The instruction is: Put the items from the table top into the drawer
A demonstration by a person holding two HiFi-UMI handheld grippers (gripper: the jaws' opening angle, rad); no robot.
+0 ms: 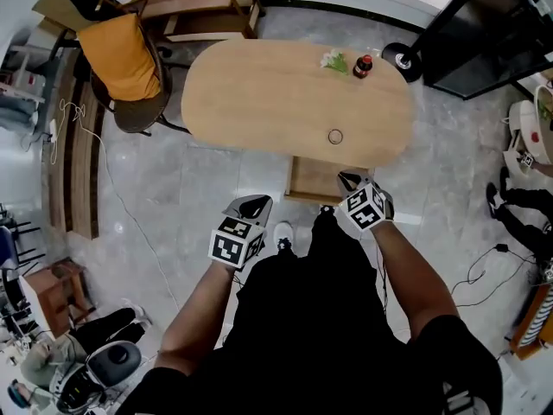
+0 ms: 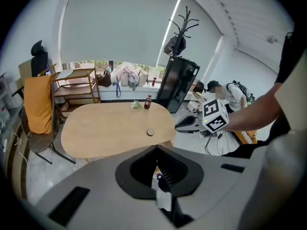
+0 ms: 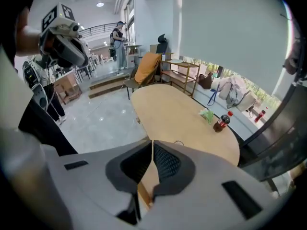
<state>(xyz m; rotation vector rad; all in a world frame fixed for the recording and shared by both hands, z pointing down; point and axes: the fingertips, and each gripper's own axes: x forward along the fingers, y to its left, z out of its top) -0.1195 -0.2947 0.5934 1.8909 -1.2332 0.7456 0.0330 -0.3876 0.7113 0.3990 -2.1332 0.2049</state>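
Head view looks steeply down; both gripper views face the same table (image 1: 276, 102) from near.

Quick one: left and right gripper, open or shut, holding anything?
Left gripper: shut, nothing between its jaws.
Right gripper: shut, nothing between its jaws.

Open-plan office or studio space, oval wooden bench (image 1: 276, 102) on polished grey floor (image 1: 194, 188), swivel chair draped in orange (image 1: 128, 59) at the bench's left end, wooden shelf trolley (image 2: 76, 85), coat stand (image 2: 180, 28) beside tall black cabinet (image 2: 176, 83), wide window blind (image 2: 115, 28), loose floor cables (image 1: 480, 271).
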